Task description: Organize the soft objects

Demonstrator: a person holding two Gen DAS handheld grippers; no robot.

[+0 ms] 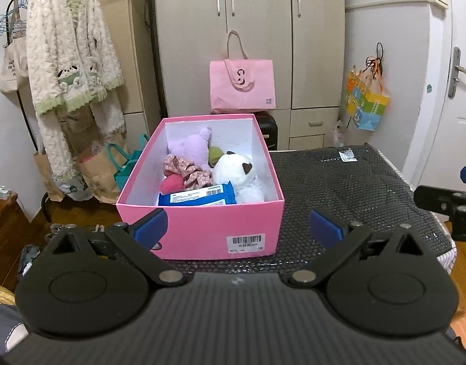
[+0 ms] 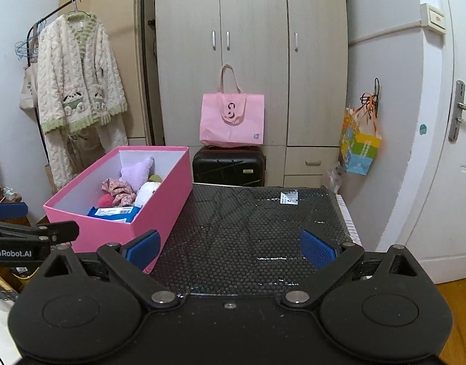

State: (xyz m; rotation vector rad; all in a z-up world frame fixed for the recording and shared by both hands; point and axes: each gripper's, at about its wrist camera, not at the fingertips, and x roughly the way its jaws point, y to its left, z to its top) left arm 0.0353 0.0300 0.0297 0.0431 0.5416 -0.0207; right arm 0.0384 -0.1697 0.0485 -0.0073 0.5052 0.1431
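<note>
The left gripper [image 1: 237, 228] hung with its jaws spread wide and nothing between them, its blue pads [image 1: 151, 225] framing the near wall of the pink box [image 1: 199, 231]; the right gripper [image 2: 230, 249] likewise stood wide apart and empty over the bare part of the black bubble-textured mat [image 2: 257, 237], just right of the box. The soft things all lay inside the box, which sat on the mat's left part: a blue wipes pack [image 1: 199, 197] against the near wall, a white plush toy [image 1: 236, 176] to its right, a floral fabric piece [image 1: 187, 170] over something pink and fuzzy [image 1: 171, 184], and a lilac plush [image 1: 192, 147] toward the far end with a small green item [image 1: 215, 153] beside it. No loose item showed on the mat, so the sorting looked close to finished. All of it would likely weigh little and yield under the pads; the plush bodies should be pinched across a thick middle, not an ear or limb. The wipes pack's film looked slick, so its short edge or a fold would probably hold better. The cardboard box itself seemed stiff but thin-walled, best pushed or gripped at a rim.
</note>
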